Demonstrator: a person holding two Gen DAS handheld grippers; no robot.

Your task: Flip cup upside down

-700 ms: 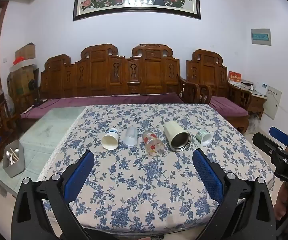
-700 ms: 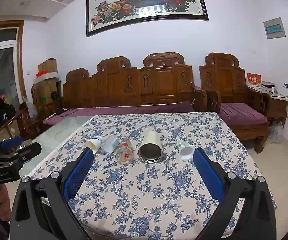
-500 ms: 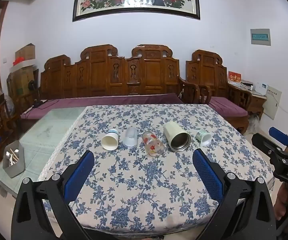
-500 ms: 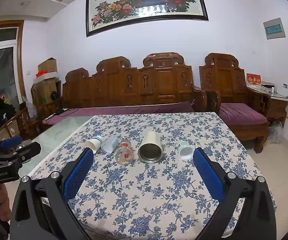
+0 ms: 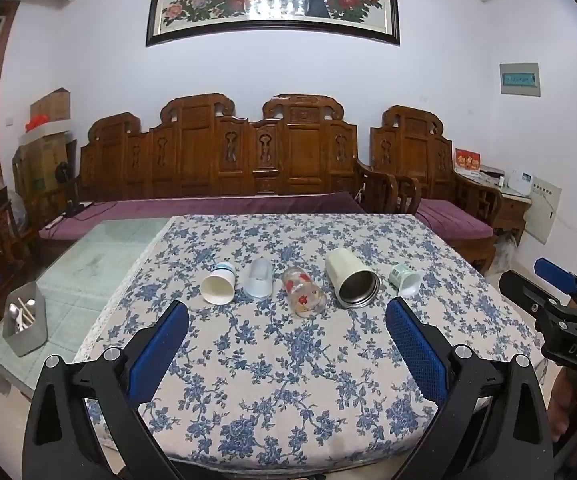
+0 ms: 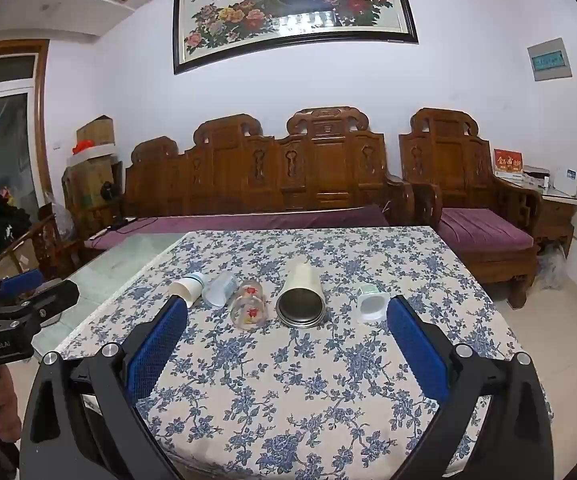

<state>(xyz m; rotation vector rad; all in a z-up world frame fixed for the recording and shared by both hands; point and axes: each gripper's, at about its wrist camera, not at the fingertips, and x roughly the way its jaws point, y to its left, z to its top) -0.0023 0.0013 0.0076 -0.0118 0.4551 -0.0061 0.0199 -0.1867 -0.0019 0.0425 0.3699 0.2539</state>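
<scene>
Several cups lie on their sides in a row on the floral tablecloth: a white paper cup, a clear plastic cup, a glass with red flowers, a cream steel-lined tumbler and a small pale green cup. Their mouths face me. My left gripper is open and empty, short of the row. My right gripper is open and empty, also short of the row; the tumbler and glass lie ahead of it. The right gripper also shows at the right edge of the left wrist view.
A grey cutlery holder stands on the glass table left of the cloth. A carved wooden bench with purple cushions runs behind the table. The left gripper shows at the left edge of the right wrist view.
</scene>
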